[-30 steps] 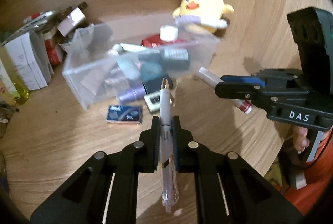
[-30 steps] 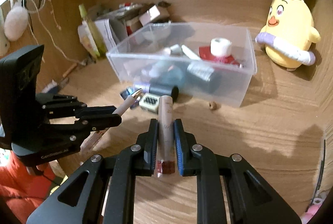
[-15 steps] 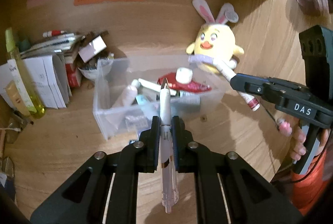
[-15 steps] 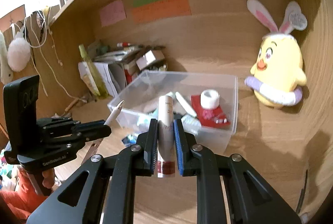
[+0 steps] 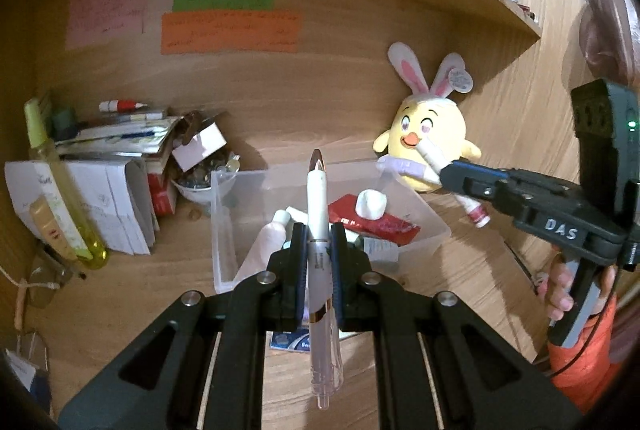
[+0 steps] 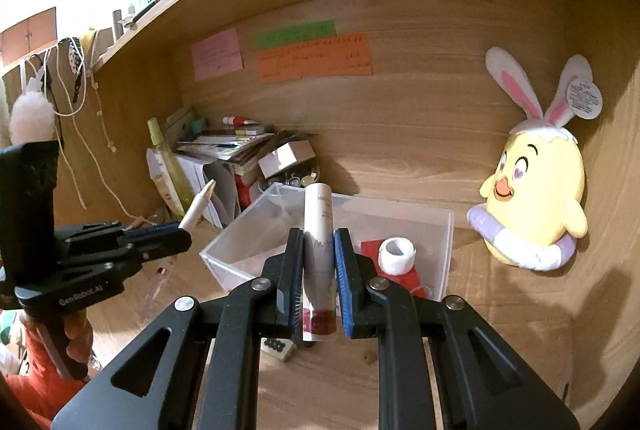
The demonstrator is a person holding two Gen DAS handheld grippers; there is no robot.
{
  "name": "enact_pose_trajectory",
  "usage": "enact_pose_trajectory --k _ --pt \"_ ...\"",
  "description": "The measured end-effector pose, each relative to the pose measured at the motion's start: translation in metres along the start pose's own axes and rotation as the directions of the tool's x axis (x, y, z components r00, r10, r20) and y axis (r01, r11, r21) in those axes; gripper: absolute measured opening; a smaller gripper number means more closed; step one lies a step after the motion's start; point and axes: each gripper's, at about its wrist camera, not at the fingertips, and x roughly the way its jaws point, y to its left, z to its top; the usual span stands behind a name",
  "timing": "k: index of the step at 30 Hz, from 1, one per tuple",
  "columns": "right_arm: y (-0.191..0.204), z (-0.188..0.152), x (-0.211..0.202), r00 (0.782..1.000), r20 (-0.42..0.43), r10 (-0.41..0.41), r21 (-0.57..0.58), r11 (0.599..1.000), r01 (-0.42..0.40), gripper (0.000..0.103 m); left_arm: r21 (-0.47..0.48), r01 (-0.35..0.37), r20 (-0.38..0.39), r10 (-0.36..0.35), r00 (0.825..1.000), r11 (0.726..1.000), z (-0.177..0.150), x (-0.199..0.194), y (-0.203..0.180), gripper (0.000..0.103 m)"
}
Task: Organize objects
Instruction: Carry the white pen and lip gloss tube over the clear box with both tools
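Note:
My left gripper (image 5: 317, 236) is shut on a white pen (image 5: 318, 214) with a clear barrel, its tip pointing forward over the clear plastic bin (image 5: 430, 218). My right gripper (image 6: 318, 236) is shut on a white tube with a red cap (image 6: 318, 230), held above the near edge of the same bin (image 6: 448, 226). The left wrist view shows the right gripper (image 5: 444, 172) with the tube (image 5: 474, 212) at the right. Seen from the right wrist, the left gripper (image 6: 182, 230) carries the pen (image 6: 198, 208) at the left. A white roll (image 6: 396, 254), a red packet (image 5: 372, 220) and tubes lie in the bin.
A yellow bunny-eared plush (image 6: 532, 198) sits at the back right. Stacked papers and boxes (image 5: 116, 186) and a yellow bottle (image 5: 60, 186) fill the back left corner. Sticky notes (image 5: 228, 26) hang on the back wall. A small blue box (image 5: 290, 340) and a tile (image 6: 278, 346) lie before the bin.
Both grippers have risen and tilted up, each still holding its item. The bin now sits lower in both views, and the back wall with its notes has come into sight.

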Motion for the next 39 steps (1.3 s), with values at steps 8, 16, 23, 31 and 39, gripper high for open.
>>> enact_pose_trajectory --k 8,16,23,31,39 --pt "-0.007 0.012 0.017 1.0 -0.016 -0.014 0.011 1.0 0.014 0.014 0.03 -0.017 0.003 0.017 1.0 0.999 0.017 0.011 -0.003 0.01" --pt "-0.014 0.023 0.04 0.999 -0.042 -0.031 0.005 0.999 0.032 0.014 0.013 -0.029 -0.026 0.03 0.999 0.999 0.028 0.038 0.006 0.01" --pt "-0.022 0.02 0.072 0.994 -0.099 -0.039 0.013 0.999 0.041 0.014 -0.044 -0.033 -0.084 0.029 0.996 0.998 0.03 0.068 0.027 0.01" --pt "-0.029 0.006 0.112 0.981 -0.191 -0.026 0.018 0.999 0.03 0.014 -0.079 -0.057 -0.147 0.045 0.988 0.995 0.03 0.098 0.045 0.01" --pt "-0.03 -0.011 0.14 0.964 -0.263 -0.023 0.01 1.0 0.027 0.014 -0.073 -0.046 -0.207 0.03 0.978 0.996 0.026 0.123 0.047 0.01"
